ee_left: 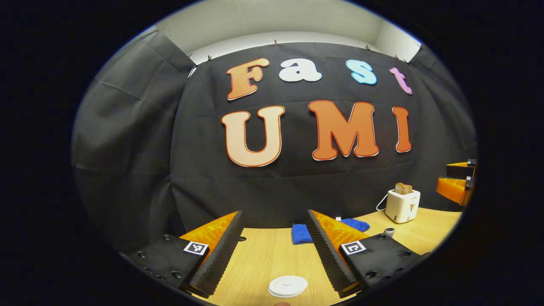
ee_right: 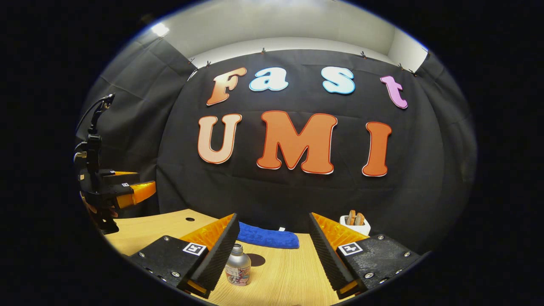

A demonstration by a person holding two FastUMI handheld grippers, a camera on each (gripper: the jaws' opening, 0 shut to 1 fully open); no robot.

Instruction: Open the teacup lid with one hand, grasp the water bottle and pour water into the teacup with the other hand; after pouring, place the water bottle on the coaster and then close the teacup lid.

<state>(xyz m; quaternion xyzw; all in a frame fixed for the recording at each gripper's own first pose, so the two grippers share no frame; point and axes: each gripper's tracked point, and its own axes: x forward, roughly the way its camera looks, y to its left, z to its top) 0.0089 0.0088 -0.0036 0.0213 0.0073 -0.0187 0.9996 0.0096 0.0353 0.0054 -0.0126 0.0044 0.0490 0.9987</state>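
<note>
Teacup lid (ee_left: pixel 287 286) lies flat, low and centred between my left gripper (ee_left: pixel 272 250) fingers, which gape wide and empty. Water bottle (ee_right: pixel 238 267) stands upright beside my right gripper (ee_right: pixel 272 250)'s left finger (also wide, empty).

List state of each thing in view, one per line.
Left tool: open, empty, above the lid.
Right tool: open, empty, bottle near its left finger.
Lid: lying flat on the table; cup under it not visible.
Bottle: upright on table, capped, not grasped.
Coaster: flat on table behind bottle, bare.
Cloth: lying at the table's back edge.
Toaster: bread slices sticking up.
</note>
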